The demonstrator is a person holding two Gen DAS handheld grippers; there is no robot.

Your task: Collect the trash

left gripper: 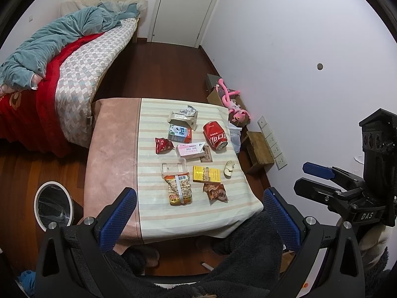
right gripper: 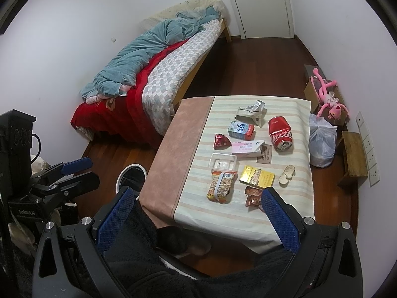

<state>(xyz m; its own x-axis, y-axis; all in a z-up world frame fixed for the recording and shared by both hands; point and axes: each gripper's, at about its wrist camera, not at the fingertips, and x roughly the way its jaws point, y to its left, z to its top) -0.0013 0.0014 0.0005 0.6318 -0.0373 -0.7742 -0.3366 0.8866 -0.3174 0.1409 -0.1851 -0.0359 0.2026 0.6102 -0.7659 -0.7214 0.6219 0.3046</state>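
Note:
Trash lies on a small table (left gripper: 111, 149) (right gripper: 171, 164) with a striped cloth: a red cola can (left gripper: 215, 135) (right gripper: 280, 134), a milk carton (left gripper: 180, 134) (right gripper: 241, 129), a pink box (left gripper: 189, 150) (right gripper: 247, 149), a yellow box (left gripper: 207, 174) (right gripper: 256, 176), a noodle packet (left gripper: 179, 190) (right gripper: 220, 182), several wrappers and a clear plastic tray (left gripper: 173, 166) (right gripper: 222, 161). My left gripper (left gripper: 198, 213) is open and empty, held above the table's near edge. My right gripper (right gripper: 196, 213) is open and empty, also above the near edge. A round bin (left gripper: 53, 204) (right gripper: 131, 177) stands on the floor left of the table.
A bed (left gripper: 82, 57) (right gripper: 161, 69) stands at the back left. A pink plush toy (left gripper: 232, 101) (right gripper: 327, 99), a white plastic bag (right gripper: 321, 141) and a wooden stool (left gripper: 260, 147) (right gripper: 353, 157) sit right of the table by the wall. A door (left gripper: 183, 7) is at the back.

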